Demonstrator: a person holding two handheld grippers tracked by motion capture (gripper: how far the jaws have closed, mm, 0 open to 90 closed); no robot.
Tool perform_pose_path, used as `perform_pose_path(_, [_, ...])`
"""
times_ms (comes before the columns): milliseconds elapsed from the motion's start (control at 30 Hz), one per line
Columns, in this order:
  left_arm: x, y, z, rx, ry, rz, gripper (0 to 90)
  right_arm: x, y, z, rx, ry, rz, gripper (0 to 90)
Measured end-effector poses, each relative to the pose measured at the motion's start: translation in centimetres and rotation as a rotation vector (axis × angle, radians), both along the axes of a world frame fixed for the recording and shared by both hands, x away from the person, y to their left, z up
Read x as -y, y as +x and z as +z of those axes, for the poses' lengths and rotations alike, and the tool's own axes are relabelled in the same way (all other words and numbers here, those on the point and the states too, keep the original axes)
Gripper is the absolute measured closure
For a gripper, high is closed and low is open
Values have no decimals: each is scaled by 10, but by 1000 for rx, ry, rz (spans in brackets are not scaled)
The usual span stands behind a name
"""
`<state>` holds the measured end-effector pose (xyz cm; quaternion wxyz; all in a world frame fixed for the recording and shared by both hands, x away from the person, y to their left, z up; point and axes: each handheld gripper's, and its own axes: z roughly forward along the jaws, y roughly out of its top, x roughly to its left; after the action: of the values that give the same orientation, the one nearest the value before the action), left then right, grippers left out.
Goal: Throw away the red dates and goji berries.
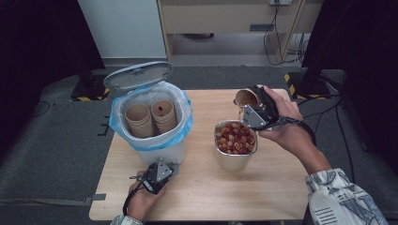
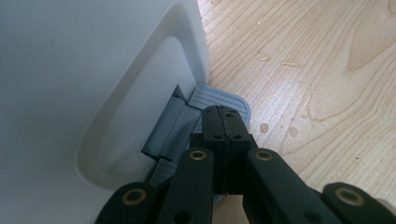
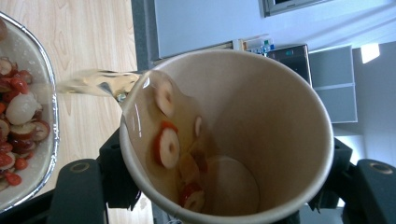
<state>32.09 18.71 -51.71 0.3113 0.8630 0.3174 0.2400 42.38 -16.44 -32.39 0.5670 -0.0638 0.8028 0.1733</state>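
The paper cup, clamped in the right gripper and tipped over the metal container, pours tea and fruit slices. A steeper tilt could send the stream onto the wooden table. The left gripper, jaws pressed together empty, holds down the bin's pedal; a slip could drop the lid.

Lab-like recording room, black stands, trailing cables, grey carpet

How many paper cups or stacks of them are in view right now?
3: two stacks stand side by side in the bin, left stack and right stack; a tilted cup in the right gripper pours into the metal container. The number nested is hidden.
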Motion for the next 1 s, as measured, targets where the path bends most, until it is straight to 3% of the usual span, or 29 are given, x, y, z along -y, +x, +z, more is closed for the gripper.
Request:
perform_pose_path(600, [0,0,0,0,-2,1,899,3,-2,7,54,-15,1,292])
perform_pose_path(800, [0,0,0,2,1,-1,899,3,0,18,71,-15,0,292])
perform_pose_path(933, [0,0,0,0,-2,0,899,0,0,26,90,-37,1,293])
perform_pose_path(1000, [0,0,0,1,3,-2,899,-2,0,30,112,-70,-2,293])
